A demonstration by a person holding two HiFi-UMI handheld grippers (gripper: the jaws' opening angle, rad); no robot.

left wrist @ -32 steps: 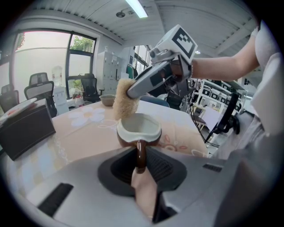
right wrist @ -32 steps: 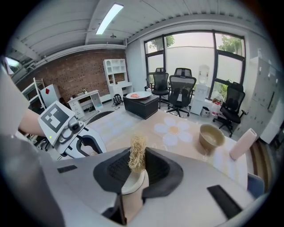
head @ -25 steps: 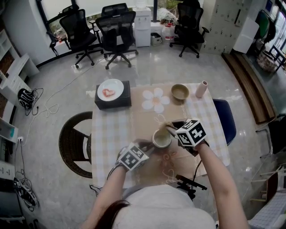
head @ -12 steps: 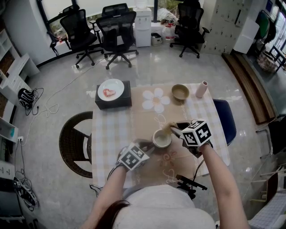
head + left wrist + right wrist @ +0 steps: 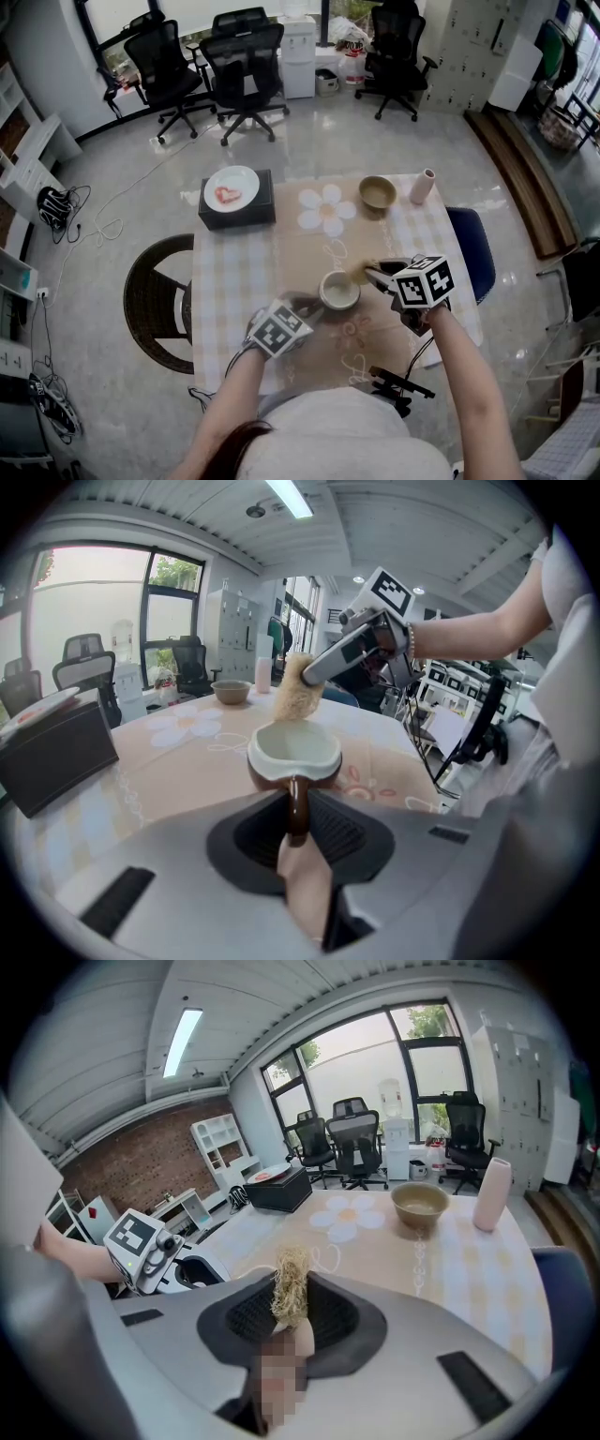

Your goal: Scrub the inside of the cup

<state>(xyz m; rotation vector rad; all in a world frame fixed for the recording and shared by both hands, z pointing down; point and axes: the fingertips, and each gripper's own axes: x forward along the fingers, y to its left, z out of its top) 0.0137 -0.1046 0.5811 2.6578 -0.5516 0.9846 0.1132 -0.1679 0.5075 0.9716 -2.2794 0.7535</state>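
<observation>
A cup (image 5: 339,290), pale inside and brown outside, stands on the table's tan mat. My left gripper (image 5: 305,309) is shut on its brown handle (image 5: 297,803), and the cup (image 5: 294,752) sits upright just past the jaws. My right gripper (image 5: 370,272) is shut on a straw-coloured scrubber (image 5: 358,273). The scrubber (image 5: 297,691) hangs above the cup's far right rim, outside the bowl of the cup. In the right gripper view the scrubber (image 5: 291,1293) sticks up from between the jaws.
A tan bowl (image 5: 378,192) and a pink cylinder (image 5: 423,186) stand at the table's far right. A black box (image 5: 236,211) with a white plate (image 5: 232,186) sits far left. A wicker chair (image 5: 155,300) is at the left, a blue chair (image 5: 473,253) at the right.
My right gripper has drawn to the right, carrying the scrubber from the cup's rim to just outside it. The left gripper and the cup have stayed put.
</observation>
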